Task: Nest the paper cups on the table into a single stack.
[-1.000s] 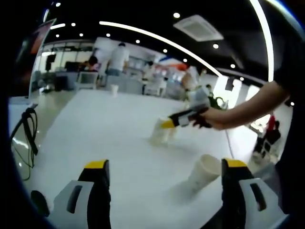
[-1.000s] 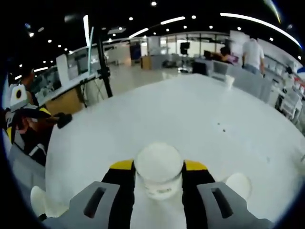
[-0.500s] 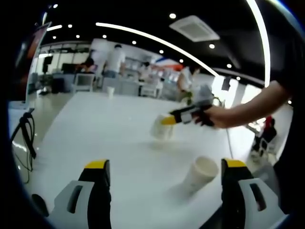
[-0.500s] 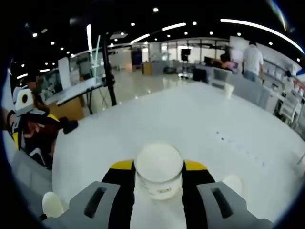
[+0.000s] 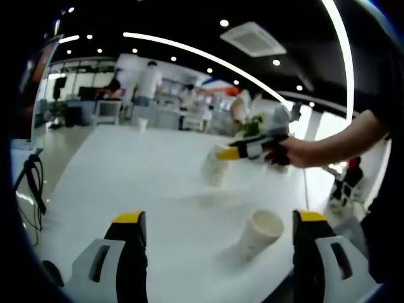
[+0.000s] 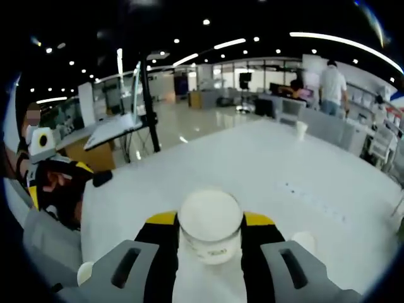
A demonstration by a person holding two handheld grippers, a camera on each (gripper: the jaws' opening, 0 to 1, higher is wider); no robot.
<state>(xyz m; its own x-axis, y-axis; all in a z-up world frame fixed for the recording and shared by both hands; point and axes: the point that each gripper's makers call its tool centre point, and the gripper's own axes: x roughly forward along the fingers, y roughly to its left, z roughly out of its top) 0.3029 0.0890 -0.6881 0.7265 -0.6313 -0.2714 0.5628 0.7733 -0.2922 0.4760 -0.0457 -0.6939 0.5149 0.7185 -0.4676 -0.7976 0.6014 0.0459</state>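
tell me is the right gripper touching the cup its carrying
Touching. In the right gripper view the right gripper has both jaws pressed against the sides of the paper cup.

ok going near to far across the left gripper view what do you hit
left gripper → upright cup on the table → cup held by the right gripper → far cup → people standing behind
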